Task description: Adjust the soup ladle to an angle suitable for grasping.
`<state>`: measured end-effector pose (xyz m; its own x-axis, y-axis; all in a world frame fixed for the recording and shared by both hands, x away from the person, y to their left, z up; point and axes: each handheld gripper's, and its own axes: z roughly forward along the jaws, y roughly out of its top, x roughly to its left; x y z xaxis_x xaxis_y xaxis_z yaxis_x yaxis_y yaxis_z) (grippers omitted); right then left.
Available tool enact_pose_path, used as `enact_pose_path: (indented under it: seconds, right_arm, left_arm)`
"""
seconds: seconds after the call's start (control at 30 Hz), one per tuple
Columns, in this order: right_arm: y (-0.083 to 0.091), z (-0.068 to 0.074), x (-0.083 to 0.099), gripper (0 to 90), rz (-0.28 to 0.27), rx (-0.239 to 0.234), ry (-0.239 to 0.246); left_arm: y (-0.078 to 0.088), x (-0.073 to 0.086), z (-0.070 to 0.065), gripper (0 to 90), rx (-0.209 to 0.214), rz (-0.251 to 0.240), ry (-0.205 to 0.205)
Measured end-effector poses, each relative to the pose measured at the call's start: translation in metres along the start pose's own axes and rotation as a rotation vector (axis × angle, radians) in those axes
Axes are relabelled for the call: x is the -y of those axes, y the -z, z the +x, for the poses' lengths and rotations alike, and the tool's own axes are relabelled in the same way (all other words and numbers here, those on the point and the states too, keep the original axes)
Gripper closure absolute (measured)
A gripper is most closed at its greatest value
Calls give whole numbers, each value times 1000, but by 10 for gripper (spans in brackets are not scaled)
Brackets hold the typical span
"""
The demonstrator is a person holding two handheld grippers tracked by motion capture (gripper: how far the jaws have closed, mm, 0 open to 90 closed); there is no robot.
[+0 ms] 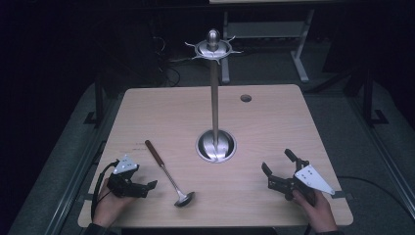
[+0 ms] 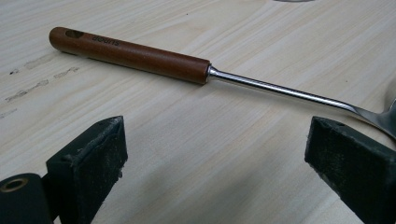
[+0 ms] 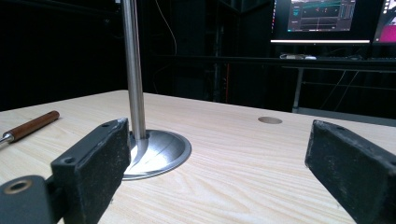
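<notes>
Ladle (image 1: 169, 174): laid flat on the counter (image 1: 274, 122), near the front edge, between the left gripper (image 1: 147, 187) and the stand (image 1: 215, 98); bowl end toward the person, handle pointed away to the far left.
Ladle build: a brown wooden handle (image 2: 130, 54) is joined to a thin steel shaft (image 2: 280, 92) that widens into the bowl at the edge of the left gripper view.
Handling, as judged: light and stiff; the polished shaft is likely to be slippery and easily rolled, while the wood should be gripped more surely.
Where to take hold, as judged: the wooden handle, near its joint with the shaft, is suggested; the jaws would have to be closed across it from the sides.
Left gripper: held low just left of the ladle, jaws spread wide and empty, pointed at the shaft.
Right gripper (image 1: 278, 170): held near the front right of the counter, well apart from the ladle, jaws spread wide and empty, aimed toward the stand's round base (image 3: 159, 149).
Stand: upright at mid-counter, a steel pole topped by a ring of hooks (image 1: 213, 49), from which nothing is hung.
Risk, as judged: the ladle could be pushed away if one jaw touches first.
</notes>
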<state>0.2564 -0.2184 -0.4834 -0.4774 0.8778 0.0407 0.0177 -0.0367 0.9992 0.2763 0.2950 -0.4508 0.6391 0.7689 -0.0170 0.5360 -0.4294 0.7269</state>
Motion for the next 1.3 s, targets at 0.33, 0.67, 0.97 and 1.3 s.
enact_pose_path:
  seconds: [0.33,0.67,0.97,1.3]
  right_arm:
    - [0,0,0,63,0,0,-1]
    - [0,0,0,63,-1,2,-3]
    - [0,0,0,63,-1,2,-3]
    - [0,0,0,63,0,2,-4]
  left_arm:
    - [-2,-7,13,144,-50,-23,22]
    - [-5,-18,27,305,-108,-57,58]
    - [-10,-24,39,441,-123,-84,98]
    - [-20,-35,51,749,-145,-84,120]
